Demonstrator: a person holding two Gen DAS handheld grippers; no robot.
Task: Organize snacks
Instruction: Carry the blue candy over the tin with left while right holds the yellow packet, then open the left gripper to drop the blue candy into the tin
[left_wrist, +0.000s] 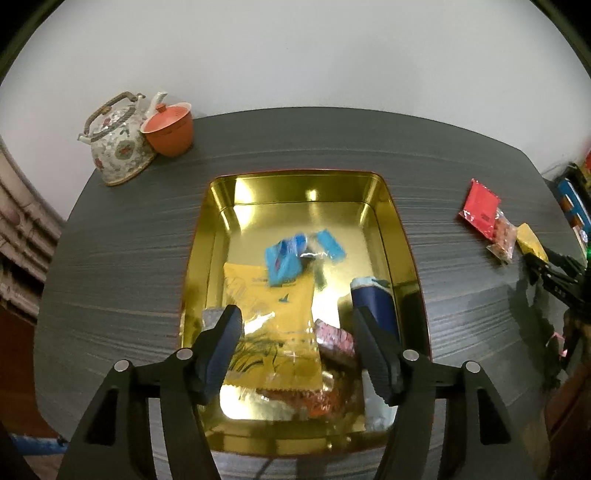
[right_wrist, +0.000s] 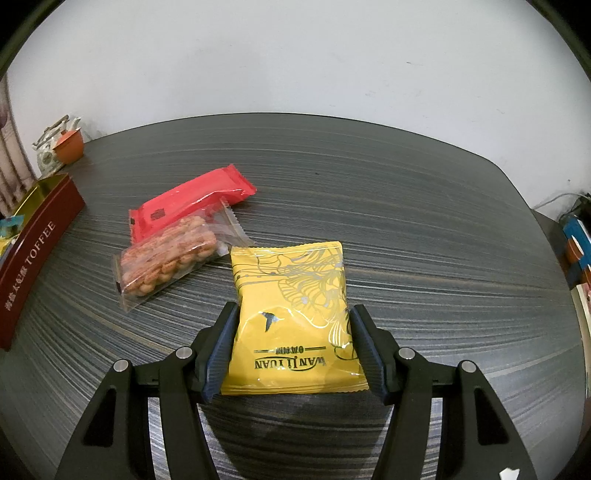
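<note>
Straddling yellow packet (right_wrist: 291, 325) on tabletop (right_wrist: 406, 221), right claw (right_wrist: 291, 347) pads at its edges, grip unclear. Left claw (left_wrist: 295, 350) spread, empty, above tin (left_wrist: 402, 236). Risk: slick puffy wrapper slipping.

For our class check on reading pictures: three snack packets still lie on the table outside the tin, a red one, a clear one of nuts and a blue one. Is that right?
Not quite. The third packet is yellow, not blue; the right wrist view shows it between the right gripper's fingers, beside the red packet and the clear packet of nuts on the table.
</note>
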